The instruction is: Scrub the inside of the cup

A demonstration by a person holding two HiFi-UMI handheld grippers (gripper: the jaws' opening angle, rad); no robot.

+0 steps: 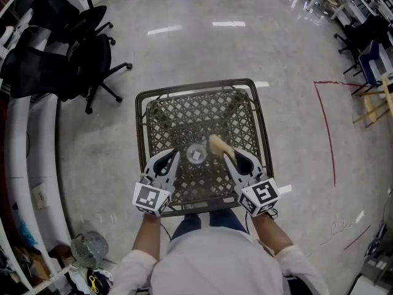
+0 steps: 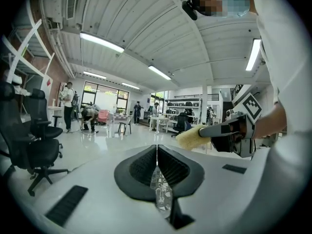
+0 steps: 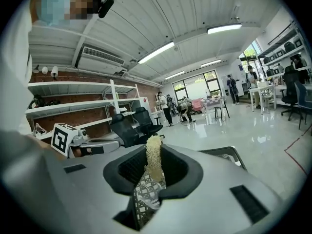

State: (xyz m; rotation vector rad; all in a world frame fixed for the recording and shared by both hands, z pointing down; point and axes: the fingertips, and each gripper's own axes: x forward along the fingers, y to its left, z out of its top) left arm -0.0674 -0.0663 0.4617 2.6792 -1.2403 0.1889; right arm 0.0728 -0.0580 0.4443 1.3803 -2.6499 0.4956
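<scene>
Yellow sponge (image 1: 217,145), gripped in my right gripper (image 3: 153,152), hangs just right of the cup (image 1: 196,155) on the worktop (image 1: 142,128). My left gripper (image 2: 157,152) is closed and empty, left of it. Scrubbing looks unstarted; next, push the sponge inside.

Clear cup (image 1: 195,154), upright on mesh tabletop (image 1: 184,112); yellow sponge (image 1: 219,145), tilted, just beside it
</scene>
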